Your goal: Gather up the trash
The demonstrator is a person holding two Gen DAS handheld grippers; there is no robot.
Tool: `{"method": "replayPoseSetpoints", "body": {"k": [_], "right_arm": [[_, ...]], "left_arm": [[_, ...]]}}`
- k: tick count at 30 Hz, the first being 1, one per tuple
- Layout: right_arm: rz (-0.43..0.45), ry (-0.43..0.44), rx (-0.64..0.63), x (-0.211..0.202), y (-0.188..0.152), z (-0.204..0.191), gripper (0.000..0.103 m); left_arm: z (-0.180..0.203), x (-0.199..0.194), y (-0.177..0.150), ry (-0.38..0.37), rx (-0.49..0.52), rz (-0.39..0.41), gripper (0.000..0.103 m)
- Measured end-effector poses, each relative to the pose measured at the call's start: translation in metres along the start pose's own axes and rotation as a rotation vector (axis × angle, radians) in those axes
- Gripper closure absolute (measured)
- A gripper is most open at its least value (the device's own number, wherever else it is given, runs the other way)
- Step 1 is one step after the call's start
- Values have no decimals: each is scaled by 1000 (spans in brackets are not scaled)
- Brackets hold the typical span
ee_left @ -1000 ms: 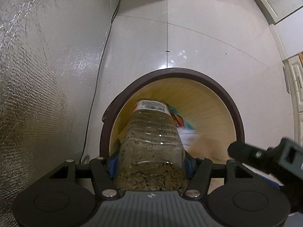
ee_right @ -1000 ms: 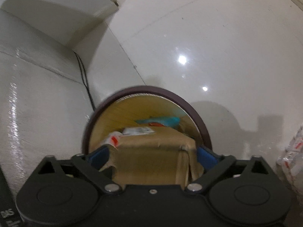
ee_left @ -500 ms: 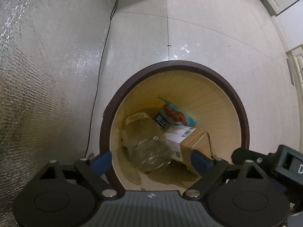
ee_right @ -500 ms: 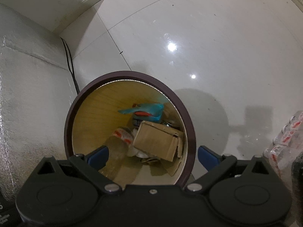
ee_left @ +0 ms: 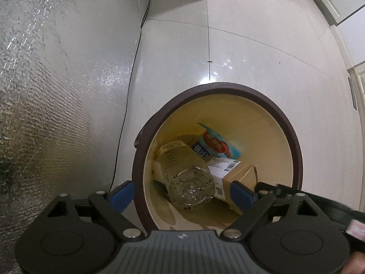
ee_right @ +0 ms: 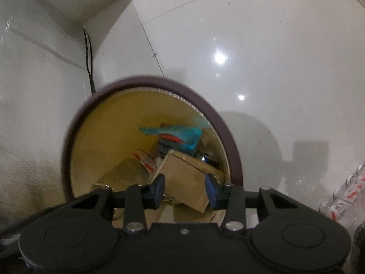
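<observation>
A round bin with a brown rim (ee_left: 228, 86) (ee_right: 159, 80) and a yellow inside stands on the floor. In it lie a clear plastic bottle (ee_left: 184, 178) (ee_right: 136, 169), a cardboard box (ee_left: 239, 175) (ee_right: 182, 178) and a blue snack bag (ee_left: 216, 146) (ee_right: 180, 139). My left gripper (ee_left: 181, 194) hangs open over the bin's near side, pointing straight down, with nothing held. My right gripper (ee_right: 184, 190) sits over the bin's near rim. Its jaws are closing, and the pads touch nothing; the box lies below them.
A silver foil-faced surface (ee_left: 45, 91) rises at the left, with a black cable (ee_left: 127, 105) running along its foot. A wrapped pack of bottles (ee_right: 342, 196) stands on the glossy white floor (ee_right: 262, 57) to the right. White cabinet doors (ee_left: 330, 0) line the far right.
The bottle fell from my left gripper into the bin, and its jaws spread. The box dropped from my right gripper into the bin. That gripper then sank lower and its jaws narrowed.
</observation>
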State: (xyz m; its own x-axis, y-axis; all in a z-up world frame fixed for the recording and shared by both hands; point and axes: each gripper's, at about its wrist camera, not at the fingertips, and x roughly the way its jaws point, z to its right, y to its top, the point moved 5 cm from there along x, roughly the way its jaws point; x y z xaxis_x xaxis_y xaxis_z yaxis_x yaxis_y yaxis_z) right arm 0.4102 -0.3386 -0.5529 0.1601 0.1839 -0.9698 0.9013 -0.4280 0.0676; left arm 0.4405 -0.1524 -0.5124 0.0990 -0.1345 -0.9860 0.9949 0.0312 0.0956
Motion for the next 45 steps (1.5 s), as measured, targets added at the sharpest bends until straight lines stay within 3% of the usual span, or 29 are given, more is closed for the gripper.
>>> {"method": "replayPoseSetpoints", "body": {"k": [4,5,6,10,19,22,25,27,33,38,45], "right_arm": [[-27,0,-22,21,-5,-3,62],[-37,16,-42,26,-9,-8,67],[-45,25,-88,27,-14,-17,63],[-169,119,-115,37,-29,-30,68],[-71,98,-94,-13,-18,-15,66],[-25,88,-102,-39,-18,-12,63],[21,89,-117,-65,-19,-7,55],[54,84,-138,-86,-22,-9,42],[126,65,-189,-141,-36,-8,21],[198,77,-180,-183,-52,1,8],[324,103,-189,-264,-81,12,2]], "left_arm": [[-1,1,-2,5,7,-6,12],[-2,1,-2,6,8,-6,14],[-4,0,-2,10,-6,0,13],[-12,-3,-3,13,-26,1,13],[-13,-29,-9,19,-20,32,13],[-13,-46,-13,26,-16,56,4],[-15,-65,-19,39,-22,82,0],[-16,-79,-24,49,-18,95,0],[-13,-123,-46,104,32,148,0],[-5,-166,-67,88,50,207,0],[16,-236,-98,60,88,316,0]]}}
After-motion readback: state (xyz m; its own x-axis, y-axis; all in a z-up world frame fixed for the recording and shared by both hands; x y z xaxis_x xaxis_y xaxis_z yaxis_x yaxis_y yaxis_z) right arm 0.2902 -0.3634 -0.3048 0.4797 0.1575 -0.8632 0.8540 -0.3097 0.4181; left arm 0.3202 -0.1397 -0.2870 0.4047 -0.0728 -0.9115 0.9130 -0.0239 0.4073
